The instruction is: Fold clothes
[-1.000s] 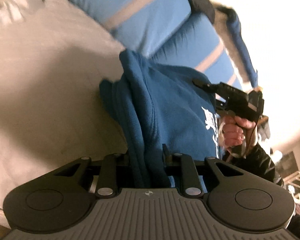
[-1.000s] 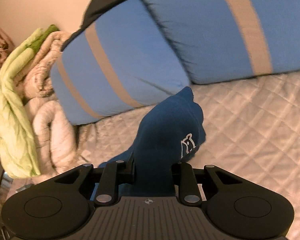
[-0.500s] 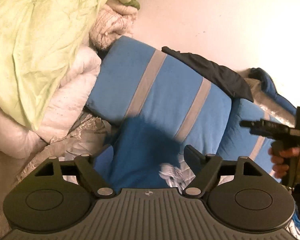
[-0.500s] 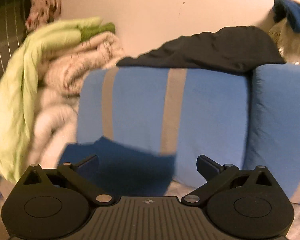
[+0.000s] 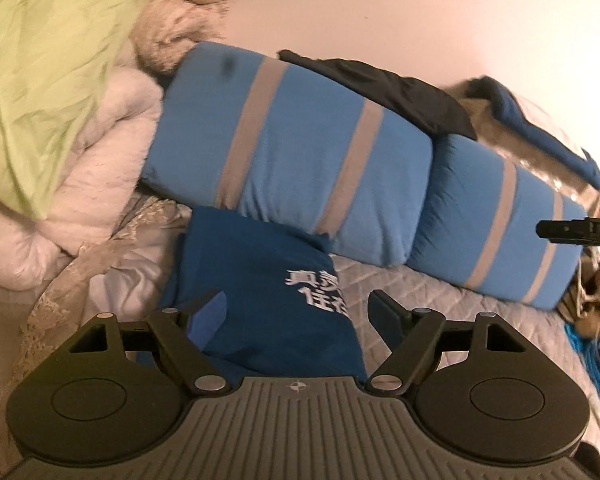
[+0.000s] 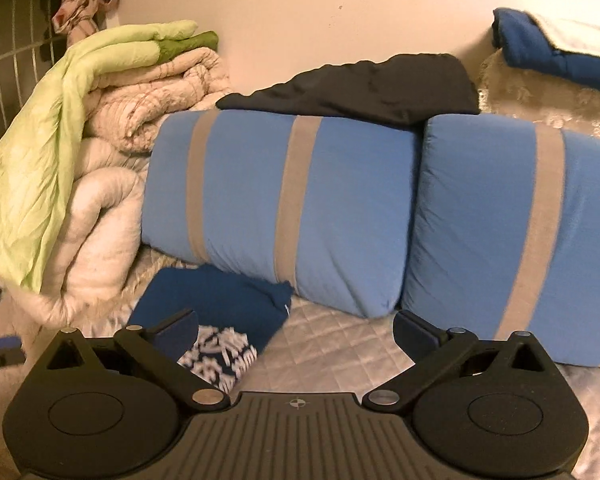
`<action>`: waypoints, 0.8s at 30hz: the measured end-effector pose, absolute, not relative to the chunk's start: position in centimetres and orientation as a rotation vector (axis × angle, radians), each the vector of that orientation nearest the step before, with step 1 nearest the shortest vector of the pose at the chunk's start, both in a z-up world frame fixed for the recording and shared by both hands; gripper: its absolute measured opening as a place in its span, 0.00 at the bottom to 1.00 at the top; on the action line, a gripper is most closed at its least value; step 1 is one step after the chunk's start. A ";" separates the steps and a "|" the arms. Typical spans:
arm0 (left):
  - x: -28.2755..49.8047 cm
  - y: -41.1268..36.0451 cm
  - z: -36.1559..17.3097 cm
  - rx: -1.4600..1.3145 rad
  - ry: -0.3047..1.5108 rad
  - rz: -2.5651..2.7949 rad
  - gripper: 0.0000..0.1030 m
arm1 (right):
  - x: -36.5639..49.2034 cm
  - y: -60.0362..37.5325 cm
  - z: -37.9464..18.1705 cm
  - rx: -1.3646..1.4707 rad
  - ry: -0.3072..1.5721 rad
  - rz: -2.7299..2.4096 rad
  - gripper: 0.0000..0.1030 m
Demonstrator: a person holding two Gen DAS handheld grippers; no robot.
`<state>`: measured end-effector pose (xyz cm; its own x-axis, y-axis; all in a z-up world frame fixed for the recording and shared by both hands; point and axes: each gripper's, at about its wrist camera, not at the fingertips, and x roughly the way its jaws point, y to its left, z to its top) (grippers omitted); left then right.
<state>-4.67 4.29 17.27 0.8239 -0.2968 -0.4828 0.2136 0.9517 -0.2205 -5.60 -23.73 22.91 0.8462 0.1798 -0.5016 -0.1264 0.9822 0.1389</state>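
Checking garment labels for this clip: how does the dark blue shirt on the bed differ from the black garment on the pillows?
The dark blue shirt lies low on the quilted bed, folded, with white print showing; the black garment is draped on top of the blue striped pillows, loosely spread, with no print visible. The shirt sits just ahead of both open grippers; the black garment lies well beyond them. Both are dark cloth and unheld.

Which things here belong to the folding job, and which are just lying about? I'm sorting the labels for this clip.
Part of the job:
- dark blue folded shirt with white print, lying on the quilted bedspread

Lying about:
- two light blue pillows with grey stripes
- black garment on top of them
- green and cream bedding pile
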 end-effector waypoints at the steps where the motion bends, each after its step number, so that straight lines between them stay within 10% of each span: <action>1: -4.8 3.8 17.3 -0.152 0.542 -0.280 0.76 | -6.6 -23.8 23.0 0.087 0.541 0.157 1.00; 24: -5.3 0.0 10.1 -0.069 0.710 -0.384 0.76 | -23.4 -35.0 14.4 0.082 0.633 -0.110 1.00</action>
